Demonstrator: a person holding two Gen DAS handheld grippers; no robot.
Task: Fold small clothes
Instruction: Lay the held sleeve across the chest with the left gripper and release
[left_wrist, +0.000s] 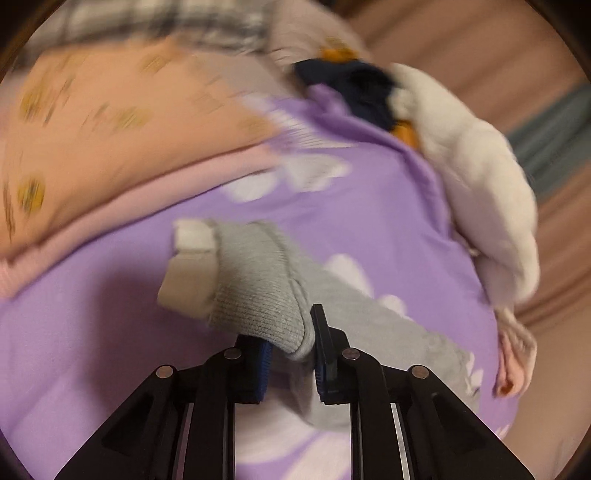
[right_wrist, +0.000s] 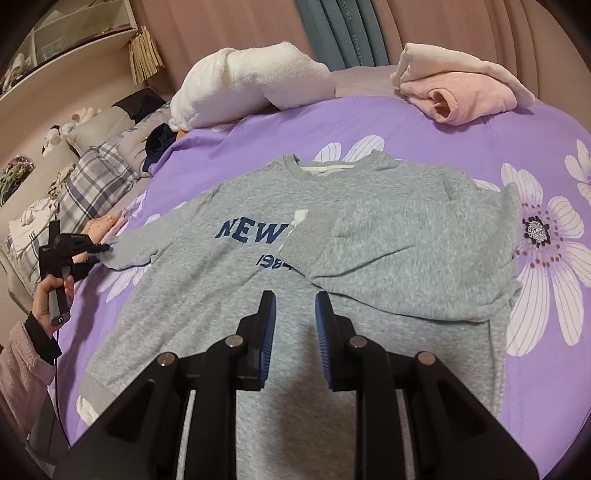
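A grey sweatshirt (right_wrist: 229, 280) with blue "NEW" lettering lies face up on the purple flowered bedspread (right_wrist: 424, 125). Its right sleeve (right_wrist: 399, 236) is folded across the chest. My left gripper (left_wrist: 291, 347) is shut on the ribbed cuff of the left sleeve (left_wrist: 255, 291), lifting it above the bedspread (left_wrist: 92, 332); it also shows in the right wrist view (right_wrist: 98, 249) at the sleeve end. My right gripper (right_wrist: 293, 314) is open and empty, hovering over the sweatshirt's lower middle.
A white fluffy garment (right_wrist: 251, 81) and a pink folded garment (right_wrist: 461, 92) lie at the bed's far edge. Plaid pillows (right_wrist: 92, 184) and shelves are at left. In the left wrist view a peach patterned cloth (left_wrist: 110, 122) and a white garment (left_wrist: 480, 184) lie nearby.
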